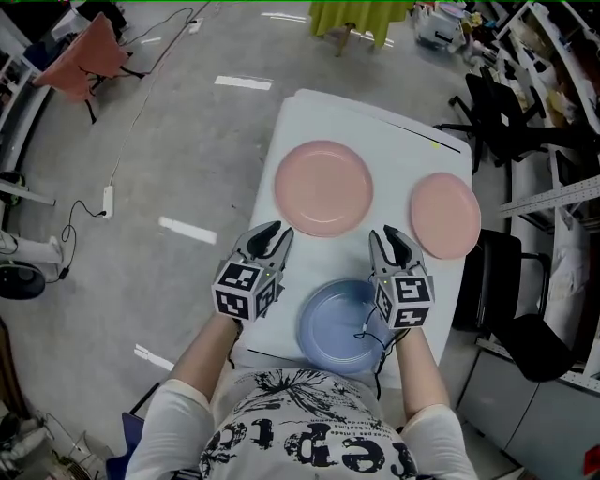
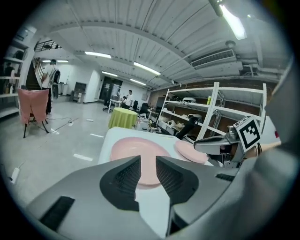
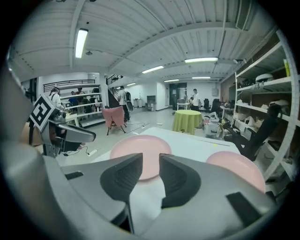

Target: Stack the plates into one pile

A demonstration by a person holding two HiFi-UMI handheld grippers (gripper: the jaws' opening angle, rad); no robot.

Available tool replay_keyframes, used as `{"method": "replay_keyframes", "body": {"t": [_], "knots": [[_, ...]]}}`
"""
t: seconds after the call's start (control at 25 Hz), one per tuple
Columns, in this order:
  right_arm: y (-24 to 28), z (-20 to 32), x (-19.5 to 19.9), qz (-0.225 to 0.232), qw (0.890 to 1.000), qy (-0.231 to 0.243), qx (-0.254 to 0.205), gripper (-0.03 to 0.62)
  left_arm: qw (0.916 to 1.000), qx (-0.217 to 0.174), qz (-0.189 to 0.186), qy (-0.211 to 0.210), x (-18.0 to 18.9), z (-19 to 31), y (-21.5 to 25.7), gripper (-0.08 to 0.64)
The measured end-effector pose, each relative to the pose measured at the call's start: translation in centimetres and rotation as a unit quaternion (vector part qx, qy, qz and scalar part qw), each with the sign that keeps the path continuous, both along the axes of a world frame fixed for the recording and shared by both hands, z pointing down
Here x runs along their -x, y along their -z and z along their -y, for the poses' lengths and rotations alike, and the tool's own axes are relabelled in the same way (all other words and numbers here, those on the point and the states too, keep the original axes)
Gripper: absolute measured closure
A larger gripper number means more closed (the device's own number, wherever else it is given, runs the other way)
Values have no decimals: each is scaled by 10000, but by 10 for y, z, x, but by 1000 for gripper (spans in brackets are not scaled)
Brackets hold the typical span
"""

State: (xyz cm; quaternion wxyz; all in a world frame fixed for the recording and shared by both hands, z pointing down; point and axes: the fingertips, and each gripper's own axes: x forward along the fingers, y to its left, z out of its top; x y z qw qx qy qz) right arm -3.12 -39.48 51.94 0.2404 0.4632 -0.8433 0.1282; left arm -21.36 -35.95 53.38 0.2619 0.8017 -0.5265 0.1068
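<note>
Left gripper, item one: jaws part-way open, a narrow gap between the ribbed pads, nothing in it; it hangs over the near left edge of the table. Right gripper, item two: jaws likewise a little apart and empty, pointed toward the far plates.

Item three: small round pale-blue plate, flat at the table's near edge, between my two hands; my right gripper's marker cube overlaps its right rim in the head view.

Item four: large round pink plate, flat at the middle of the table, just beyond both sets of fingertips.

Item five: smaller round pink plate, flat at the right edge, apart from the other two.

Item six: white rectangular table, bearing all three.

Status, as I judge it: no plate rests on another, none is held. Stacking is not begun; every lift remains.

Surroundings: grey floor, green-draped round table, black office chairs.
</note>
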Motion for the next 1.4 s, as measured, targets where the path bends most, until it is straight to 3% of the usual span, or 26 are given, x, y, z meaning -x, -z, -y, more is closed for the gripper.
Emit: {"method": "replay_keyframes", "body": {"t": [0.28, 0.52, 0.88, 0.96, 1.16, 1.4], "knots": [[-54, 56, -7, -389, 9987, -191, 260, 479, 9963, 815, -189, 209, 28, 49, -49, 417], [-83, 95, 0, -249, 9964, -468, 659, 476, 9901, 1314, -328, 379, 47, 91, -83, 403], [-128, 121, 5, -175, 9862, -815, 1431, 474, 9809, 1870, -476, 221, 50, 125, -119, 408], [-133, 121, 6, -191, 9858, -811, 1460, 486, 9807, 1899, -415, 217, 51, 127, -127, 471], [-132, 122, 10, -332, 9868, -726, 1411, 506, 9840, 1744, -286, 216, 51, 129, -126, 475], [-108, 111, 4, -421, 9896, -658, 1212, 510, 9862, 1582, -440, 212, 45, 115, -102, 482]]}}
